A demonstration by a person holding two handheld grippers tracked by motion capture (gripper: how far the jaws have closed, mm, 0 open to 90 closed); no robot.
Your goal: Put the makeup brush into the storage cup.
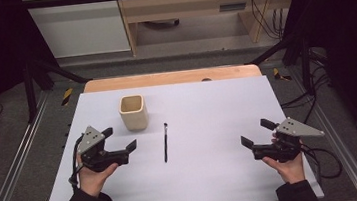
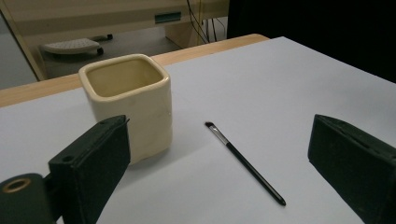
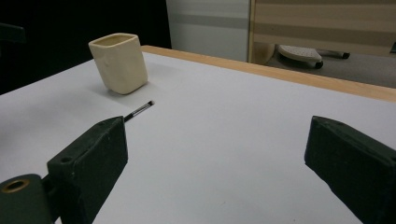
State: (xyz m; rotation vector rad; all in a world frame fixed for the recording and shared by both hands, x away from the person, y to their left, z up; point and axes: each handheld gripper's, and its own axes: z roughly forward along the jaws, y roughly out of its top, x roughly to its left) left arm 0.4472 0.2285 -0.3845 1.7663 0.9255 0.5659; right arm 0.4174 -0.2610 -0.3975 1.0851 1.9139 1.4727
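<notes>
A cream square cup (image 1: 133, 112) stands upright and empty on the white table top (image 1: 207, 102), left of centre. A thin black brush (image 1: 165, 142) lies flat just right of and nearer than the cup, its bristle tip pointing away from me. My left gripper (image 1: 119, 139) hovers open near the table's left side, aimed at the cup (image 2: 128, 102) and the brush (image 2: 245, 163). On the right, my right gripper (image 1: 258, 132) is open too, with nothing between its jaws. From there the cup (image 3: 119, 62) stands far left, and the brush tip (image 3: 142, 109) peeks past the left jaw.
A wooden strip (image 1: 171, 77) runs along the table's far edge. Black frame posts (image 1: 30, 76) stand at both back corners. Cables (image 1: 323, 158) trail off the right gripper onto the grey floor. Wooden furniture (image 1: 192, 8) sits beyond the table.
</notes>
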